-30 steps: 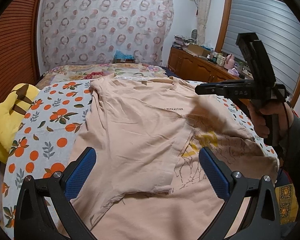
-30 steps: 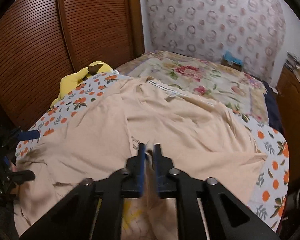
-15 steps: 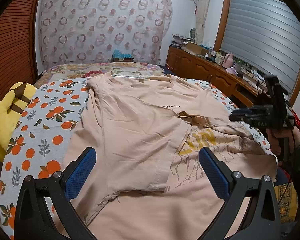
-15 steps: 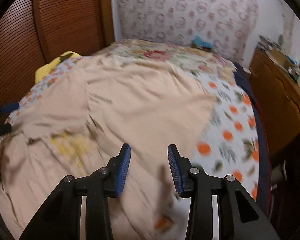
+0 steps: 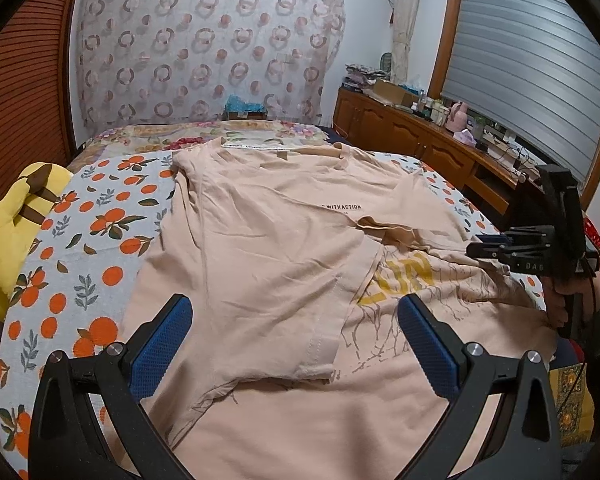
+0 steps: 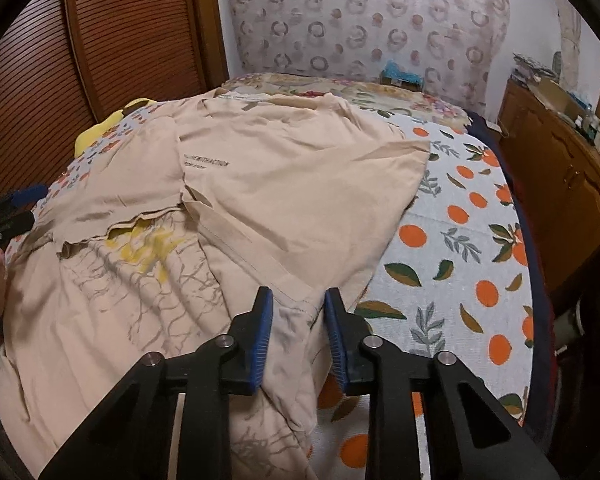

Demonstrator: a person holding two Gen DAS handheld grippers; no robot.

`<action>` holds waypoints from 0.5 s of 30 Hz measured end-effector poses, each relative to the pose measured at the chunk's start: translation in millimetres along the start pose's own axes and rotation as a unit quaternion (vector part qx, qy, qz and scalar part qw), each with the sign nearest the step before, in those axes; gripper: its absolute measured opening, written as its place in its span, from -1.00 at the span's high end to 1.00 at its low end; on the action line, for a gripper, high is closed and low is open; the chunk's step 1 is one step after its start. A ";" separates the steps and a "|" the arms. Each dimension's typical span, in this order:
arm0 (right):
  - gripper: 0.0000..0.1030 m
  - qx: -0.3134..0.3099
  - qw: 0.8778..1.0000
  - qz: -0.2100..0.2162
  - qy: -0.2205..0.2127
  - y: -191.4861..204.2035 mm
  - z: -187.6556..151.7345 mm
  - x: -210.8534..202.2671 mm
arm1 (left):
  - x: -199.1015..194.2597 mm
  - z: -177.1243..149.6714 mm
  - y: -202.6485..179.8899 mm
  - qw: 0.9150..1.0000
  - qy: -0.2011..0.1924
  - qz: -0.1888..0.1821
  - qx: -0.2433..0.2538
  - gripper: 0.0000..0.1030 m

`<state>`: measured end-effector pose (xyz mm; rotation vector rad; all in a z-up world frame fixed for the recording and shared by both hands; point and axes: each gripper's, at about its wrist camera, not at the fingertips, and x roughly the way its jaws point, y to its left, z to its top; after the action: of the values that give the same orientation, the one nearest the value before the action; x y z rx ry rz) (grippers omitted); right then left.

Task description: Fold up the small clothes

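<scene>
Shirt (image 6: 284,184) is spread on the bed (image 6: 460,240). My right gripper (image 6: 298,332) is closing around its seam at lower centre, left gripper (image 5: 296,344) wide open, empty. Grab too little and the fold slips.

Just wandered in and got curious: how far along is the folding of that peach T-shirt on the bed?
Early. One side of the peach T-shirt is already folded over its yellow print. The right tongs are closing around the opposite side's edge, pads not yet pressing. The left tongs hover open. Folding that side in and doubling the shirt up remain.
</scene>
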<state>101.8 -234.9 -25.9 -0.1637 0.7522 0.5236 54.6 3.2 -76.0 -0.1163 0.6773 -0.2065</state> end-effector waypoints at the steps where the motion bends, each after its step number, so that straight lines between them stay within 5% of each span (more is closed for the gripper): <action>1: 0.50 0.000 1.000 0.000 0.000 -1.1 0.6 2.5 | 0.0 -0.3 0.0 1.000 0.000 0.000 0.000 -1.00; 15: 0.50 -0.007 1.000 -0.022 -0.011 0.2 8.2 -1.1 | 0.7 -2.7 -0.5 1.000 0.003 -0.001 -0.001 -1.00</action>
<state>106.1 -232.6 -19.2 -0.1870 0.7225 0.4885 53.4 2.5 -78.3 -0.1178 0.6834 -0.2091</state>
